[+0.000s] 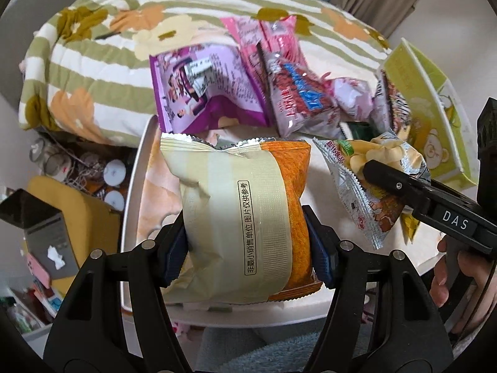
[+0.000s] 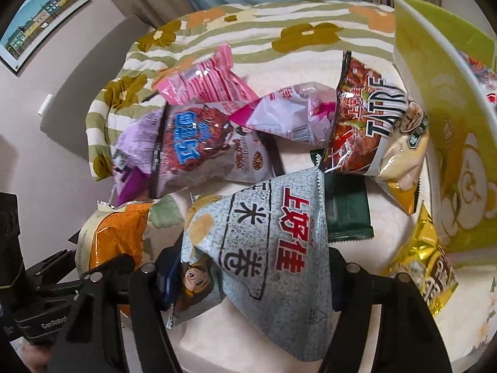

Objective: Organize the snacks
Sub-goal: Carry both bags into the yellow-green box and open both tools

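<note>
The left gripper (image 1: 248, 242) clamps a cream-and-orange snack bag (image 1: 245, 217); the right gripper (image 2: 251, 276) pinches a grey rice-roll packet (image 2: 267, 248). Beside them, the green bear-printed box (image 2: 447, 130) holds a red packet (image 2: 489, 84).

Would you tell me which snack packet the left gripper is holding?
The cream-and-orange packet, pinched in the left gripper; the pale grey one sits in the right gripper.

cream-and-orange snack bag (image 1: 248, 217) up on end, near left; speckled grey bag with red lettering (image 2: 267, 248) just right of it; pink, purple and red packets (image 2: 205, 118) heaped farther back.
</note>
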Motion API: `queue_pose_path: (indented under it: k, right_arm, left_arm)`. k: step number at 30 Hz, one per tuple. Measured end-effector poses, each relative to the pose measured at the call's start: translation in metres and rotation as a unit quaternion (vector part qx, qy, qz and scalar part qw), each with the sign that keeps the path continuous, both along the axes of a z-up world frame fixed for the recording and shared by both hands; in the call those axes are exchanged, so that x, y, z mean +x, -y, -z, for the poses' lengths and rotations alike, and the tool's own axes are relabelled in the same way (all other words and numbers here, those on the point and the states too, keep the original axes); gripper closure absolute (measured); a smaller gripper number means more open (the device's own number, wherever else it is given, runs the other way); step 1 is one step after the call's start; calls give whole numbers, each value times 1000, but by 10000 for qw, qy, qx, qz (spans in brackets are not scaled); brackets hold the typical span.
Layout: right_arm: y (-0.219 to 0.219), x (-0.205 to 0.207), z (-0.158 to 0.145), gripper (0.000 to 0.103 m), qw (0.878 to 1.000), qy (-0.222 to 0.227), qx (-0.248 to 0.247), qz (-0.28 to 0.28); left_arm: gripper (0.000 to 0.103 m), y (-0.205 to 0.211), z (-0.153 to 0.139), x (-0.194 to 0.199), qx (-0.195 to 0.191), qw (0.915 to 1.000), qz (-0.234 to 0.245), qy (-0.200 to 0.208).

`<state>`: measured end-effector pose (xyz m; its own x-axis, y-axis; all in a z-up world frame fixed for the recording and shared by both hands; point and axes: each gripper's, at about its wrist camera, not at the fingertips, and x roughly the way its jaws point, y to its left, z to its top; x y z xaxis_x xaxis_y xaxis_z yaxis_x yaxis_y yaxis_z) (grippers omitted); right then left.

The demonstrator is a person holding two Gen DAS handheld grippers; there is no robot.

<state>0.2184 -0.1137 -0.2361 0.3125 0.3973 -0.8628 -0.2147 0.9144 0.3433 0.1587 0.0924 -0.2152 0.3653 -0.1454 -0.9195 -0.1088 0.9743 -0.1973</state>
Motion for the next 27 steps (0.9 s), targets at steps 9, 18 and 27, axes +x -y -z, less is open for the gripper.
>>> queue_pose_path:
  k: [9,18,27]
  right_arm:
    - [2,-33,-47,38,9982,531,275,14]
    - [33,-56,-118,38,9905,1280,350,350]
    - [135,-49,-169,38,9750,1983,56,1003]
  left_arm:
    - [40,4,-55,-29,62,9980,229,590]
    - [40,40,-127,-19,-262,9871,790,1371]
    - [40,144,-165,32,-347,9751,1262,1792]
